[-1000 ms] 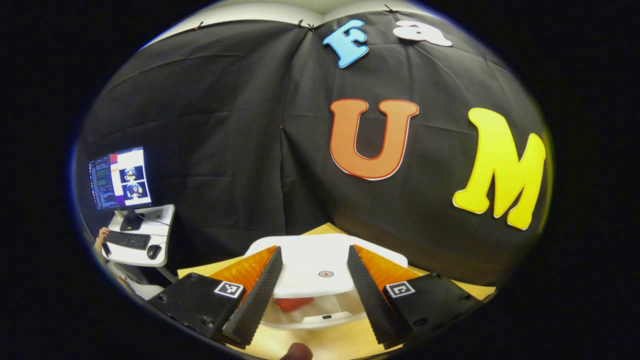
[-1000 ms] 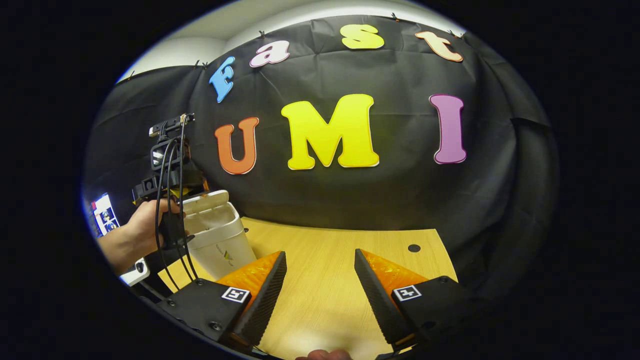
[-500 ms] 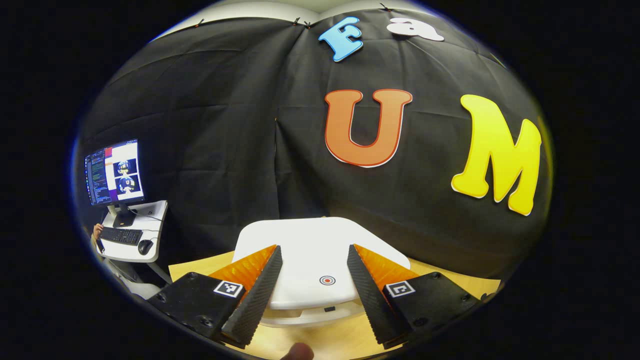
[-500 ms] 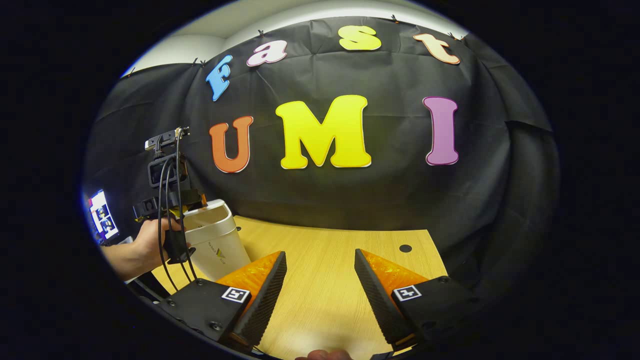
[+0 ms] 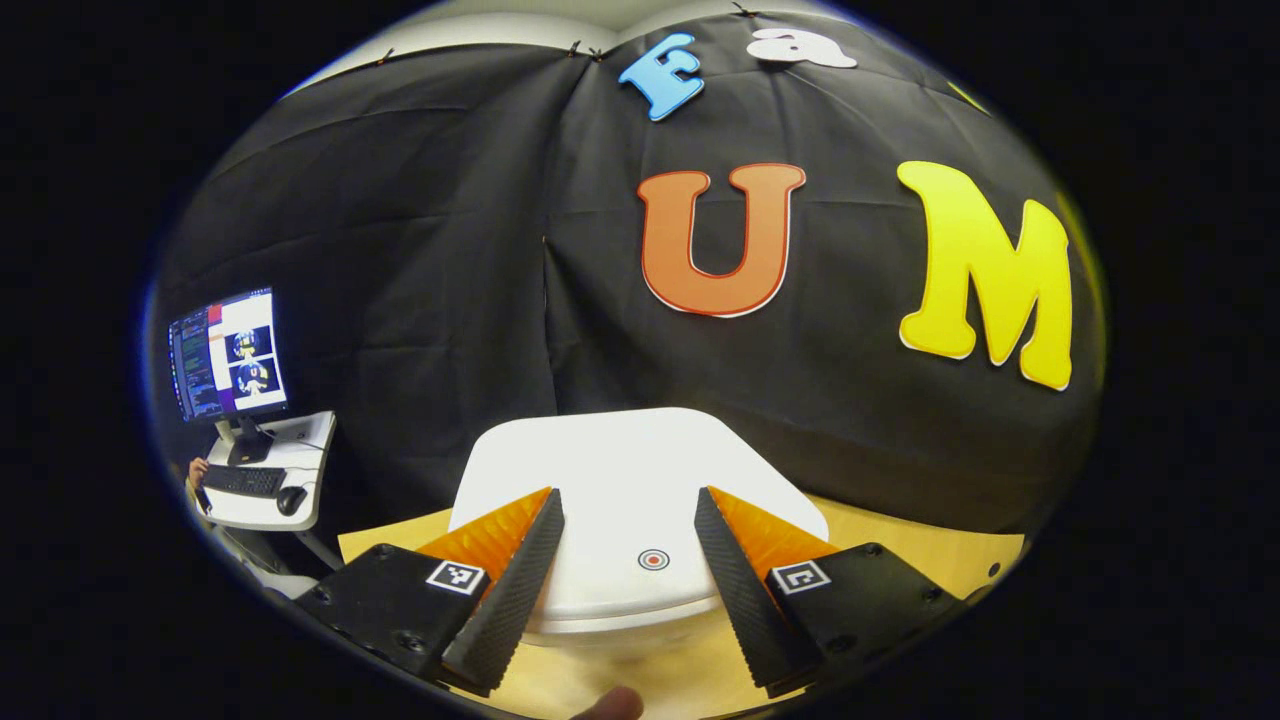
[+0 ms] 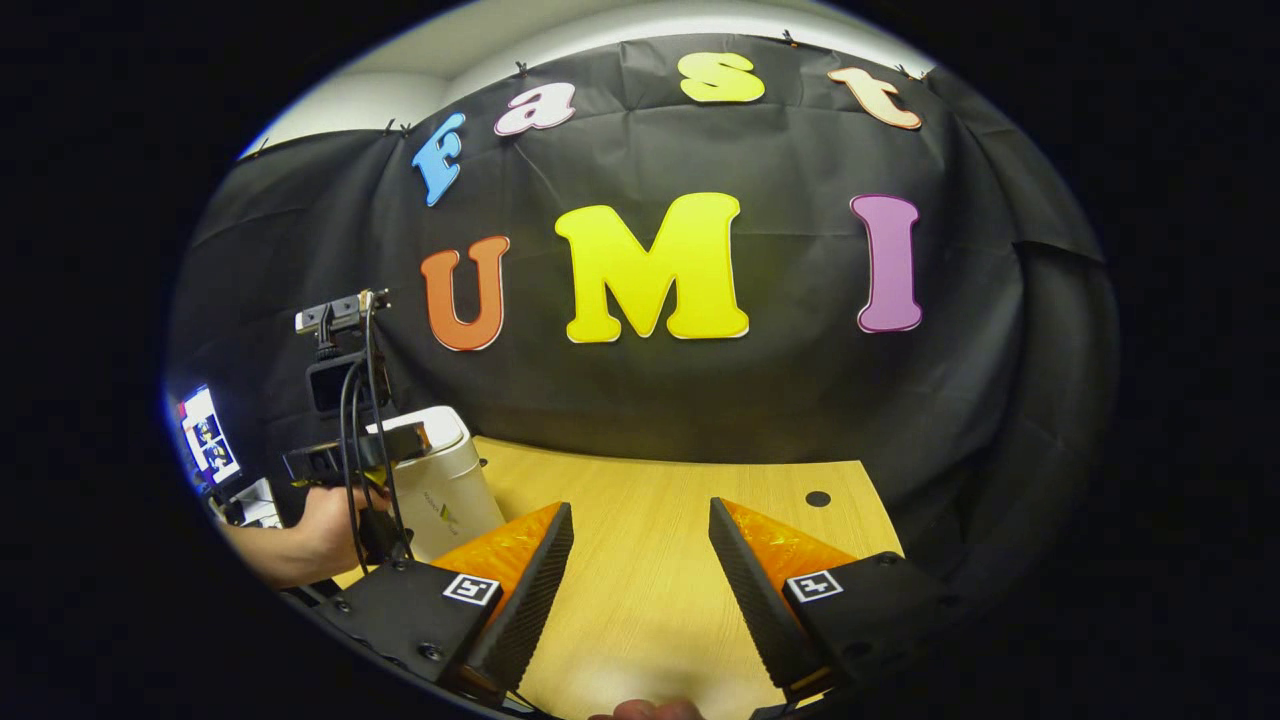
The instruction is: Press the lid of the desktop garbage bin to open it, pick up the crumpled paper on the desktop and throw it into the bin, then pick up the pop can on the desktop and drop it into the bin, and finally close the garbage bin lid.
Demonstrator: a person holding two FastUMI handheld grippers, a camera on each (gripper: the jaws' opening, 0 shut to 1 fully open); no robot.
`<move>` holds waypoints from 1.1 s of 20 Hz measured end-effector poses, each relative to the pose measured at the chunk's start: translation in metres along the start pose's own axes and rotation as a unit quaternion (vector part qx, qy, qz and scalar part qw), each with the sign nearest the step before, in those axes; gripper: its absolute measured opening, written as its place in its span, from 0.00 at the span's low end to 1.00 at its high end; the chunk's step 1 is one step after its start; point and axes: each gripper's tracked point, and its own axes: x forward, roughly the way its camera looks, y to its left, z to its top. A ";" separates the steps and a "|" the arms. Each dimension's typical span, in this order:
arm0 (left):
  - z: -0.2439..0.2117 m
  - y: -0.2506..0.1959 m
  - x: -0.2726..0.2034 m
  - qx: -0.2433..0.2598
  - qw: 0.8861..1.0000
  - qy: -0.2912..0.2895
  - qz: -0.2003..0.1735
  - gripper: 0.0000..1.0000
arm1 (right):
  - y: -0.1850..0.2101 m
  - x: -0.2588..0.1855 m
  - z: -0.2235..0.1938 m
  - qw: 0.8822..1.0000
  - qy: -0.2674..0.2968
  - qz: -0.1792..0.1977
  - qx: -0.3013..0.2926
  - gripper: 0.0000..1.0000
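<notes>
Lid (image 5: pixel 640 490) of the bin (image 6: pixel 445 490) at the bench's left edge looks down; I judge closing nearly done, left gripper (image 5: pixel 628 570) spread open over it, right gripper (image 6: pixel 640 590) open, empty; next I lift clear.

L hand-held gripper (image 5: pixel 628 560): jaws wide apart, nothing btwn fingers; tilted down at bench's back-left part.
L hand (image 6: pixel 325 520): wrapped round grip, forearm coming in from left edge of right gripper view.
R hand-held gripper (image 6: pixel 638 575): jaws wide apart, nothing held; low over bench's front-middle, pointing twd back edge.
</notes>
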 end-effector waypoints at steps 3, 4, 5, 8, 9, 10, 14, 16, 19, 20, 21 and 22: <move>-0.003 -0.001 0.000 -0.005 1.000 -0.011 -0.004 0.89 | 0.005 0.003 -0.001 1.000 0.002 0.005 -0.003 0.88; -0.002 -0.001 -0.001 0.002 1.000 -0.014 -0.005 0.88 | 0.007 0.004 -0.002 1.000 0.002 0.007 -0.002 0.88; -0.002 -0.001 0.000 0.006 1.000 -0.018 -0.007 0.88 | 0.008 0.004 -0.003 1.000 0.004 0.009 -0.001 0.88; -0.005 0.000 0.000 0.005 0.999 -0.034 -0.018 0.87 | 0.014 0.008 -0.008 1.000 0.009 0.015 0.004 0.88; -0.005 -0.001 -0.001 0.004 0.999 -0.040 -0.023 0.87 | 0.016 0.008 -0.009 1.000 0.010 0.017 0.005 0.88; -0.005 -0.001 -0.001 0.004 0.999 -0.046 -0.027 0.87 | 0.017 0.010 -0.010 1.000 0.010 0.018 0.004 0.88; -0.006 -0.001 -0.003 -0.015 0.998 -0.052 -0.039 0.87 | 0.018 0.008 -0.012 1.000 0.013 0.017 0.009 0.88; -0.007 -0.002 -0.004 -0.019 0.997 -0.052 -0.046 0.87 | 0.018 0.006 -0.013 1.000 0.013 0.016 0.008 0.88; -0.009 -0.001 -0.004 -0.010 0.998 -0.051 -0.046 0.87 | 0.021 0.005 -0.016 1.000 0.016 0.017 0.008 0.88; -0.009 -0.001 -0.004 -0.005 0.998 -0.051 -0.044 0.87 | 0.022 0.005 -0.016 1.000 0.016 0.017 0.008 0.88; -0.011 -0.001 -0.004 -0.001 0.998 -0.052 -0.044 0.87 | 0.024 0.004 -0.015 1.000 0.015 0.019 0.010 0.88; -0.008 -0.002 -0.004 0.004 0.997 -0.059 -0.044 0.87 | 0.026 0.003 -0.014 1.000 0.013 0.021 0.011 0.88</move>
